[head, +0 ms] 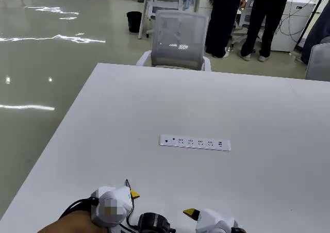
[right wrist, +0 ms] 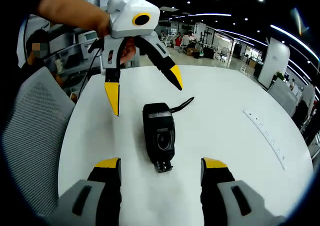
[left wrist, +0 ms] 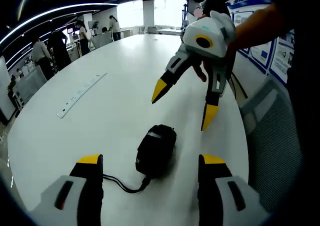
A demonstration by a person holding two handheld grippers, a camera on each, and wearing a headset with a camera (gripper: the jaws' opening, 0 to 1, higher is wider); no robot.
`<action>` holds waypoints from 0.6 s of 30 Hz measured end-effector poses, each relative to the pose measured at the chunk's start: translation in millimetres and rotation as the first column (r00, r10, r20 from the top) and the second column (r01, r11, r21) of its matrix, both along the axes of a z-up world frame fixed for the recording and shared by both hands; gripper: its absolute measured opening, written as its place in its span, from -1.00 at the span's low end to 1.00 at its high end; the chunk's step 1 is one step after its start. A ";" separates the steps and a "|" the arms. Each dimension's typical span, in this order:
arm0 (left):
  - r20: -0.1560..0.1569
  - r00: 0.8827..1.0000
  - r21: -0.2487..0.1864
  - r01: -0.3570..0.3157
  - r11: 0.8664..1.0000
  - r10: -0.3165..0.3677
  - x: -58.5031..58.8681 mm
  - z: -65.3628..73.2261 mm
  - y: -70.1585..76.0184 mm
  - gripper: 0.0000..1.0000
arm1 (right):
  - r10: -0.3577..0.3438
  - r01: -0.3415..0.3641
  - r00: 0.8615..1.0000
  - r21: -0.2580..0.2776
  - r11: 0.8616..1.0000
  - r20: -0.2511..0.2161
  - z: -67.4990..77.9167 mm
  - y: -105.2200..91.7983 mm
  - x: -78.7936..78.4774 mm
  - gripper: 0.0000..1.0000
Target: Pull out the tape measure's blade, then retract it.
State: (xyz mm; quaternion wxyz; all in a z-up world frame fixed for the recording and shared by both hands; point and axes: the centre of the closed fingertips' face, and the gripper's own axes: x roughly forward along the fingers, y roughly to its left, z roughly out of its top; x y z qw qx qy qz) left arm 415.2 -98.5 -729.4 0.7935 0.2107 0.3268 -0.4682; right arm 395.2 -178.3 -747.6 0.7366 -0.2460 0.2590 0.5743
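Black tape measure [right wrist: 158,133] lies flat on the white table [head: 154,104], centre of the right gripper view and just above that gripper's own yellow tips. It sits at the bottom edge of the head view, and a thin black cord [right wrist: 181,105] trails off its far end. Left gripper [right wrist: 144,87] hangs at upper left of that view, jaws spread, holding nothing. Right gripper [left wrist: 184,104] is at upper right of the left gripper view, also spread and empty.

Case looks rigid, compact and fairly dense, with smooth plastic that is likely slippery, so pinch it across the flat sides. A small tab [right wrist: 162,167] at the case's lower end is probably the blade hook — thin, springy steel that snaps back. Power strip [head: 194,143] is mid-frame in the head view, well apart.
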 end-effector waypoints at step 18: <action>-0.030 0.995 0.077 0.098 0.992 -0.096 -2.1 -19.0 -14.2 0.06 | 0.045 -0.048 0.998 -0.052 0.998 -0.050 -21.4 7.7 2.5 -0.03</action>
